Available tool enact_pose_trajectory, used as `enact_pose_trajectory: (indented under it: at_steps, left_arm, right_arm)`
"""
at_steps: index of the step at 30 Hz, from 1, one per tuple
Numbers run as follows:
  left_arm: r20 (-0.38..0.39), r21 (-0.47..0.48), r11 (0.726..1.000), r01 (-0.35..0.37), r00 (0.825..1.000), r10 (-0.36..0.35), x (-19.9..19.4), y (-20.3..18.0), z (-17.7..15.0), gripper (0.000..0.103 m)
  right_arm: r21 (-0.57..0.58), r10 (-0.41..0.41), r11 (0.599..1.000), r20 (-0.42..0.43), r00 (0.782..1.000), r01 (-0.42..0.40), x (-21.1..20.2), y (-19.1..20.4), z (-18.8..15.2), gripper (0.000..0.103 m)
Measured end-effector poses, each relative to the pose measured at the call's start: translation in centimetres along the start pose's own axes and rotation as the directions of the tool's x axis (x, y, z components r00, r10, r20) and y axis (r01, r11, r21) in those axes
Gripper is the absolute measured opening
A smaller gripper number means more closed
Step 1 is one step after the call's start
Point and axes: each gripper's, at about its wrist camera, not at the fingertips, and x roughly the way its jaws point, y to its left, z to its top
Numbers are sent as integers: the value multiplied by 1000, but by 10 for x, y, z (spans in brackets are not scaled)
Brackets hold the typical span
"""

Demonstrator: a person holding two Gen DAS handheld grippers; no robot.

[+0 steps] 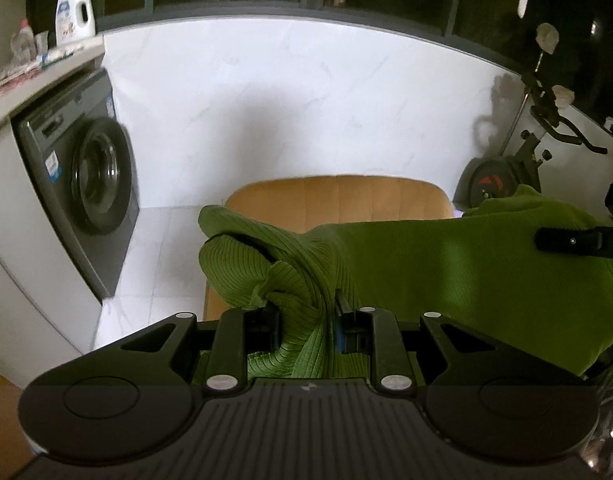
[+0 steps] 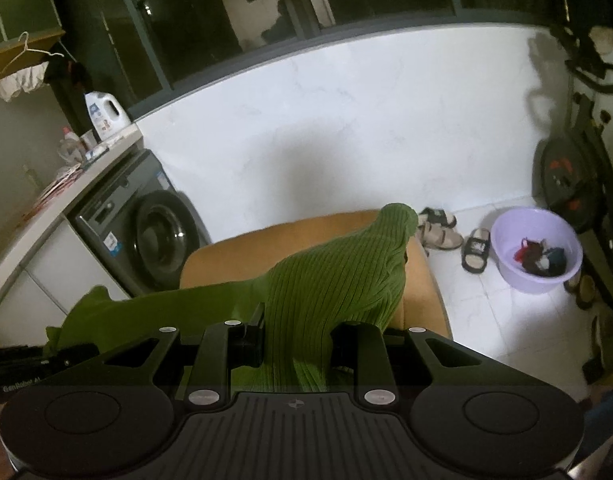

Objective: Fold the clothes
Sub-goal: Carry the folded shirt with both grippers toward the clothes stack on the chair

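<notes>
Garment: green ribbed knit garment, held aloft above tan padded chair seat, stretched between both grippers to spread before folding.
Left gripper: clenched on a bunched ribbed edge.
Right gripper: clamped on a hanging fold, apparently; fabric hides the fingertips.
Fold state: none visible; cloth bunched.

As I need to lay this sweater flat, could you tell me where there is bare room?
The tan cushion is bare toward the washing machine. Floor by the white wall is free. Sandals and a lilac basin crowd the floor right.
</notes>
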Motion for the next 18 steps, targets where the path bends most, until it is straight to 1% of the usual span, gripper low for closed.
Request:
enact_pose_trajectory:
  at_steps: [4, 7, 14, 18]
  left_arm:
    - [-16, -23, 1000, -1, 1000, 1, 2, 1, -4, 24]
    - [-46, -34, 999, 6, 999, -8, 1, -1, -15, 24]
    - [-116, -54, 998, 23, 993, -30, -4, -5, -40, 24]
    - [-127, -60, 998, 25, 991, -32, -1, -3, -39, 24]
  right_arm:
    - [18, 14, 1000, -9, 1000, -14, -2, -7, -8, 21]
    - [38, 27, 999, -25, 999, -26, -6, -14, -17, 21]
    - [61, 10, 998, -100, 995, -4, -20, -31, -53, 21]
    - [71, 6, 997, -125, 992, 3, -23, -31, -65, 21]
